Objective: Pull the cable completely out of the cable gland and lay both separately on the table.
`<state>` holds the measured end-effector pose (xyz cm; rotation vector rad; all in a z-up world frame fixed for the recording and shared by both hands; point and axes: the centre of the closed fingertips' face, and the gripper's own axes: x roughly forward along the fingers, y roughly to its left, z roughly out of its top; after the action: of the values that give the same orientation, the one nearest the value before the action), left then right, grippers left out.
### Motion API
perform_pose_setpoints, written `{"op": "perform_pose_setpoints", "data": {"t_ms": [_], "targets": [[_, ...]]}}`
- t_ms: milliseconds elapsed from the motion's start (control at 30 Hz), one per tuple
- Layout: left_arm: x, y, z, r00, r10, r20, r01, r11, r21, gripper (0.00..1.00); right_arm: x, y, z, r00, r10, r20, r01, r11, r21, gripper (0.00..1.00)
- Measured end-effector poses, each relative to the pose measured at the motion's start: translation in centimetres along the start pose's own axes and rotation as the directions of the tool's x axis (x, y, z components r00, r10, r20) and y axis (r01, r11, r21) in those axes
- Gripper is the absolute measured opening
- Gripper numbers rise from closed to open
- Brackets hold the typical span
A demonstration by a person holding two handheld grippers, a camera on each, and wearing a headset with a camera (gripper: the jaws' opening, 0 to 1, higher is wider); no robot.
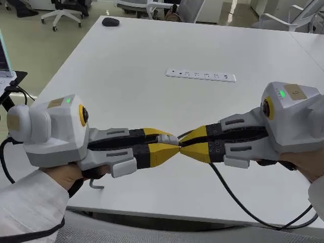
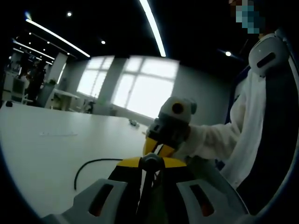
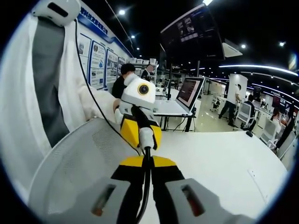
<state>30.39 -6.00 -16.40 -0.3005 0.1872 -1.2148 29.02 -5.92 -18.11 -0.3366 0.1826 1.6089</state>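
The two grippers meet tip to tip above the near part of the white table (image 1: pixel 152 61). My left gripper (image 1: pixel 173 142) is shut on a small pale cable gland (image 1: pixel 169 137), which sits grey between its yellow jaws in the left gripper view (image 2: pixel 152 161). My right gripper (image 1: pixel 184 144) is shut on the black cable (image 1: pixel 238 200) right beside the gland. In the right gripper view the cable (image 3: pixel 146 175) runs up between the jaws of the right gripper (image 3: pixel 147 161) into the gland (image 3: pixel 145 137). The cable's loose length trails down over the table's near edge to the right.
A white power strip (image 1: pixel 201 75) lies flat mid-table and a black mouse (image 1: pixel 110 22) sits at the far edge. Office chairs (image 1: pixel 63 12) stand beyond the table. A grey mesh chair back (image 3: pixel 84 163) is close under the grippers.
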Motion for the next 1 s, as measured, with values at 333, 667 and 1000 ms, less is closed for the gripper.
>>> {"op": "perform_pose_setpoints", "data": {"t_ms": [333, 667, 1000], "targets": [[-0.3, 0.4, 0.4, 0.9996, 0.020, 0.019, -0.020, 1.000, -0.007, 0.16, -0.7, -0.6, -1.3, 0.9996, -0.024, -0.014, 0.024, 0.999, 0.022, 0.03], [-0.6, 0.8, 1.0, 0.9980, 0.035, 0.053, -0.034, 0.999, -0.013, 0.16, -2.3, -1.6, -4.0, 0.9955, -0.066, -0.068, 0.070, 0.995, 0.064, 0.03], [-0.7, 0.9, 1.3, 0.9967, 0.038, 0.072, -0.036, 0.999, -0.022, 0.16, -3.5, -2.3, -8.0, 0.9835, -0.099, -0.151, 0.118, 0.986, 0.121, 0.03]]}}
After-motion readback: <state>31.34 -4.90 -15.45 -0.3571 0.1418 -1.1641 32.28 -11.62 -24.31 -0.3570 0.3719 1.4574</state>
